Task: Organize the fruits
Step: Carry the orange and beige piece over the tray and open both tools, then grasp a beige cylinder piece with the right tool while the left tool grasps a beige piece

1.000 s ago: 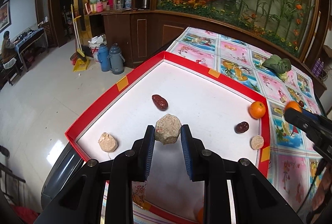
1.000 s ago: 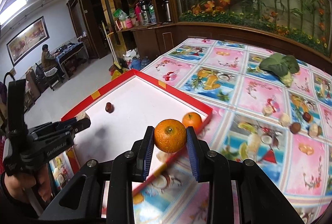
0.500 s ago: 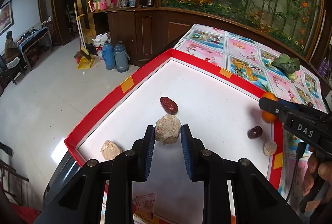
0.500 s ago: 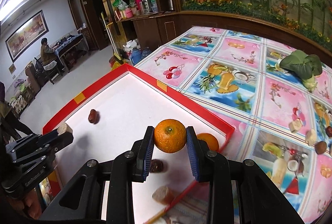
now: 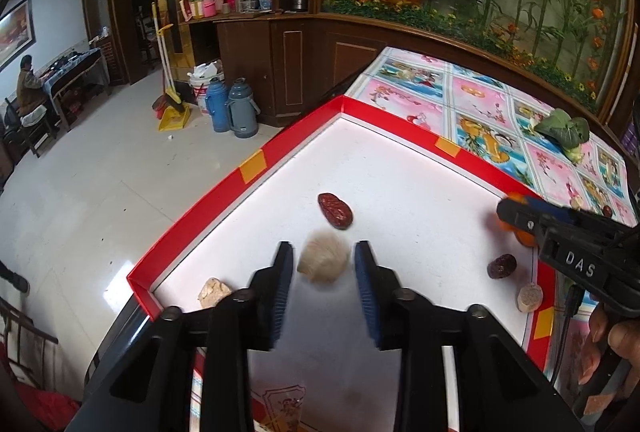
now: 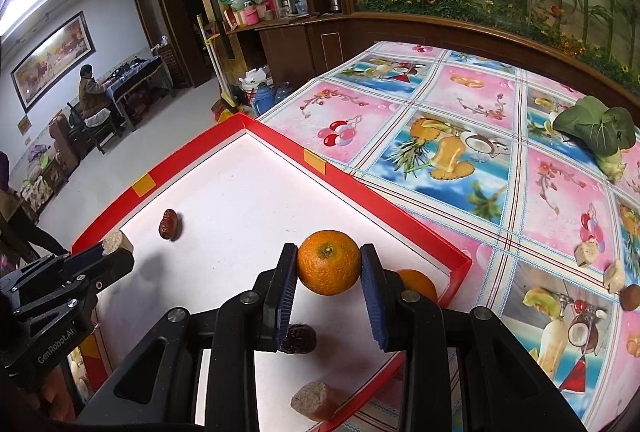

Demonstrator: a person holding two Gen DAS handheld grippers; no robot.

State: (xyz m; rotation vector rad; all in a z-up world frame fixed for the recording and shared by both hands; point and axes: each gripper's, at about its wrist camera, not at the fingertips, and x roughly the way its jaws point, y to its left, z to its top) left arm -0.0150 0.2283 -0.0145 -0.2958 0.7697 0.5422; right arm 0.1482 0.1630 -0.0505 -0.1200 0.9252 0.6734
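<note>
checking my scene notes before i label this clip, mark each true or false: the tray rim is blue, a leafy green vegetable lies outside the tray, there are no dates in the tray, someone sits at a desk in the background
1. The tray has a blue rim. False: the rim is red, with yellow tape patches.
2. A leafy green vegetable lies on the tablecloth, outside the tray. True.
3. The tray holds no dates. False: two dark red ones lie on its white floor, the second nearer the right rim.
4. A person sits at a desk in the background. True.
</note>
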